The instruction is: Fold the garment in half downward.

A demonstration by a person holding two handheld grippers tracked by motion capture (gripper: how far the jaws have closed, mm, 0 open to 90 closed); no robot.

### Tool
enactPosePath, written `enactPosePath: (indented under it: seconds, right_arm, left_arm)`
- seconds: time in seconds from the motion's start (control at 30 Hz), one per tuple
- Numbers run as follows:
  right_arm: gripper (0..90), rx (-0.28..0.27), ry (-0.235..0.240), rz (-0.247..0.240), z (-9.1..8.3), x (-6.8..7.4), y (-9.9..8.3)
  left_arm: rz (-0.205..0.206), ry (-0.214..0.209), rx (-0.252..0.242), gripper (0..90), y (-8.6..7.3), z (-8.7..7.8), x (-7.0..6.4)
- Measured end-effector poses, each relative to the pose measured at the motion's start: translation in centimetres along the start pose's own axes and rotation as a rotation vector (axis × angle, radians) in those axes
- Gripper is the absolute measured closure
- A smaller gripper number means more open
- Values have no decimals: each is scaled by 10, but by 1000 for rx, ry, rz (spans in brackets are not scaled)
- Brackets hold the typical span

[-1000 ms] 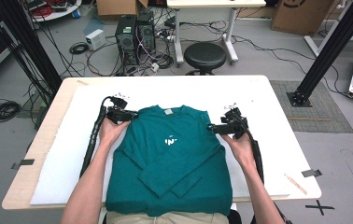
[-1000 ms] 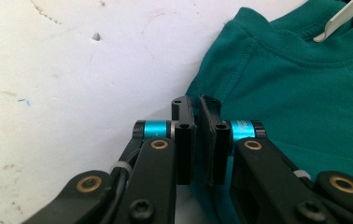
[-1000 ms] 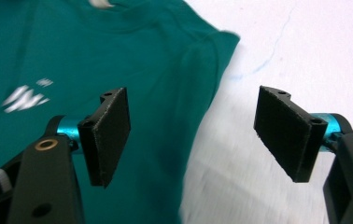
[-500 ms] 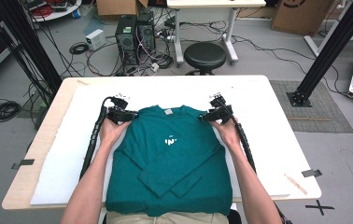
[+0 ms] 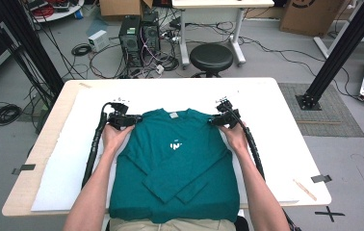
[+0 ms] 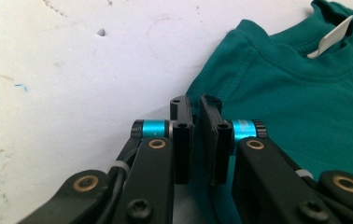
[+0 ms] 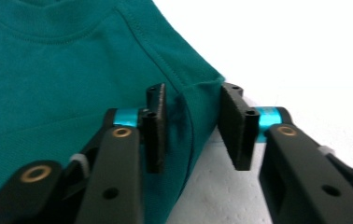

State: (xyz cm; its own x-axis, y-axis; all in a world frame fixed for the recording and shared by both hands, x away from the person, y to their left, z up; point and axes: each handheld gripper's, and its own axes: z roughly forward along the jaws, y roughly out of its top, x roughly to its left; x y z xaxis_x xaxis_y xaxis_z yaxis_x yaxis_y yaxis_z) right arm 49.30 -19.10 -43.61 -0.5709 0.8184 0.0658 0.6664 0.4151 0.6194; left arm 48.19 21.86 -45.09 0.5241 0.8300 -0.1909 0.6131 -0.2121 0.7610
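Right gripper (image 5: 217, 120) now astride shirt (image 5: 175, 163) shoulder

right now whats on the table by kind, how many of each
teal long-sleeved cotton shirt: 1
black two-jaw grippers: 2, left gripper and right gripper
white foam sheet under the shirt: 1
pale flat wooden stick: 1
total: 5

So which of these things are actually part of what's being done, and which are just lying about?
In use:
- teal shirt, sleeves folded across its front
- left claw, at one shoulder
- right claw, at the other shoulder, jaws apart around the edge
- white table cover

Lying about:
- wooden stick near the table corner
- black stool
- computer towers
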Motion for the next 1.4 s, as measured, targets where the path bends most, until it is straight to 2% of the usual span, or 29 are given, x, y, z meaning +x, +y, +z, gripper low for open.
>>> enactPosePath:
  seconds: [0.1, 0.13, 0.17, 0.2, 0.23, 0.27, 0.3, 0.33, 0.37, 0.4, 0.43, 0.5, 0.63, 0.8, 0.87, 1.07, 1.3, 1.4]
  right_arm:
    - [733, 5, -4, 28, -1, 0, -1]
    - [760, 4, -6, 27, -1, 0, -1]
    - [832, -6, 7, 20, 0, -1, -1]
    - [839, -11, 16, 20, 0, -2, -1]
    - [850, -7, 23, 51, 0, 0, -1]
    - [853, -27, 30, 26, 1, -3, -1]
    - [855, -9, 28, 53, 0, -1, -1]
    - [856, -26, 31, 26, 1, -3, -1]
    - [857, -13, 29, 44, -2, -1, 0]
    - [857, -17, 29, 39, -4, 0, 1]
    - [857, -25, 24, 32, -5, -1, 2]
    - [858, -61, 27, 48, -12, 0, 4]
    - [858, -100, 34, 74, -19, -3, 11]
    - [859, -152, 17, 80, -30, -4, 21]
    - [859, -180, 23, 83, -34, -4, 25]
    - [859, -208, 30, 99, -41, -8, 39]
    - [859, -255, 23, 115, -56, -15, 60]
    - [858, -302, 16, 107, -66, -16, 69]
  left_arm:
    - [22, 15, 9, 831, 1, 0, -3]
    - [21, 20, 10, 831, 1, 0, -3]
    - [13, 23, 7, 831, 1, 0, -4]
    - [10, 24, 9, 833, 1, 0, -4]
    - [-10, 25, 7, 836, 1, 0, -4]
    - [-23, 22, 8, 843, 2, -1, -4]
    - [-28, 22, 9, 848, 2, -1, -4]
    - [-32, 23, 5, 850, 3, -2, -4]
    - [-29, 24, 0, 853, 5, -4, -5]
    - [-22, 31, -8, 854, 6, -6, -6]
    - [-12, 37, -19, 855, 7, -8, -6]
    - [-19, 33, -52, 855, 11, -15, -6]
    - [-13, 37, -74, 856, 18, -23, -6]
    - [-14, 46, -112, 856, 32, -33, -5]
    - [-10, 47, -113, 856, 38, -36, -3]
    - [-35, 42, -149, 856, 57, -46, 0]
    - [-14, 56, -192, 855, 84, -60, -1]
    - [-10, 61, -207, 855, 91, -64, -1]
